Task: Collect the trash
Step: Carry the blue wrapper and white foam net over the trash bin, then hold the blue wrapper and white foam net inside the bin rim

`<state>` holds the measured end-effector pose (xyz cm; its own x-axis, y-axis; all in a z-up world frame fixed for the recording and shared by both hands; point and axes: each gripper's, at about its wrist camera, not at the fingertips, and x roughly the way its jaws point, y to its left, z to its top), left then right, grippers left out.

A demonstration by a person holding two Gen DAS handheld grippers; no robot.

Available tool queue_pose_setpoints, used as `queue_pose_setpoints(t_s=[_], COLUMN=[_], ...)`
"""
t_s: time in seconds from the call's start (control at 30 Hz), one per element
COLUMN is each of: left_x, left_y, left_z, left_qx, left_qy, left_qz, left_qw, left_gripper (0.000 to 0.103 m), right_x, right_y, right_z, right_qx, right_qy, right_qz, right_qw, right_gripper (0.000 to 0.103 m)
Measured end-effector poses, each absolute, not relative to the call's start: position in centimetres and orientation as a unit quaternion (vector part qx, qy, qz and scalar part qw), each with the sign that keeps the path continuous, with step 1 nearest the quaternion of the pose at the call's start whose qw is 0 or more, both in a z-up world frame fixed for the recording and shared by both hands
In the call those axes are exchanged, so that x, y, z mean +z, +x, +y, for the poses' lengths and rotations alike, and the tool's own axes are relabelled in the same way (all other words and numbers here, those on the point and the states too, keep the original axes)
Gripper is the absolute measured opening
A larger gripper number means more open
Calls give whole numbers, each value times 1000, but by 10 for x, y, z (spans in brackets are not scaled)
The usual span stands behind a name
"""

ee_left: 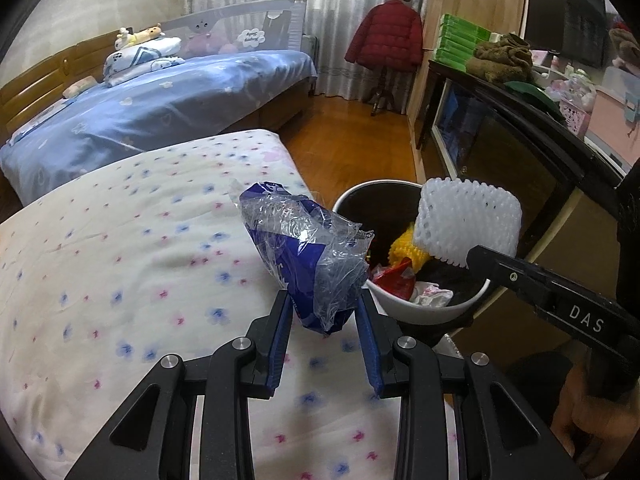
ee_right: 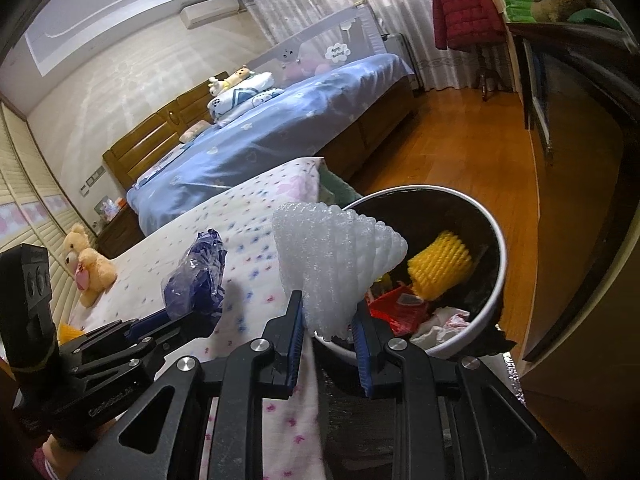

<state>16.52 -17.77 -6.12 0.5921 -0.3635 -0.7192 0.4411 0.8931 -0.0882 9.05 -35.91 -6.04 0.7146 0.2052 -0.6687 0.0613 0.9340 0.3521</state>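
My left gripper (ee_left: pixel 324 300) is shut on a crumpled blue-and-clear plastic wrapper (ee_left: pixel 304 256) and holds it above the flowered bed, just left of the trash bin (ee_left: pixel 424 308). My right gripper (ee_right: pixel 328 312) is shut on a white foam fruit net (ee_right: pixel 336 264) and holds it over the bin's near rim (ee_right: pixel 496 272). The right gripper with the foam net (ee_left: pixel 468 220) also shows in the left wrist view, over the bin. The wrapper (ee_right: pixel 196 276) and left gripper (ee_right: pixel 160 324) show in the right wrist view. The bin holds a yellow foam net (ee_right: pixel 440 264), red packaging and crumpled paper.
The bin stands on the wood floor (ee_left: pixel 352 152) between the flowered bed (ee_left: pixel 140 260) and a dark cabinet (ee_left: pixel 520 152). A blue bed (ee_left: pixel 160 100) lies behind. A teddy bear (ee_right: pixel 90 264) and a yellow object (ee_right: pixel 68 332) lie on the flowered bed.
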Motion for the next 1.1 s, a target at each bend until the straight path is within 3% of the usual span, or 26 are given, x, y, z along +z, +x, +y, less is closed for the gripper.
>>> queue_pose_setpoints(t_s=[1.1], left_x=[-67], left_y=[191], left_z=[-222], left_qx=[-252], left_qy=[71], left_qz=[395], left_qw=[881], left_gripper=[31], right_x=[-71], right_y=[105], right_z=[-402], right_qx=[1], right_qy=[173], right_qz=[392], right_qw=[903], right_gripper=[23])
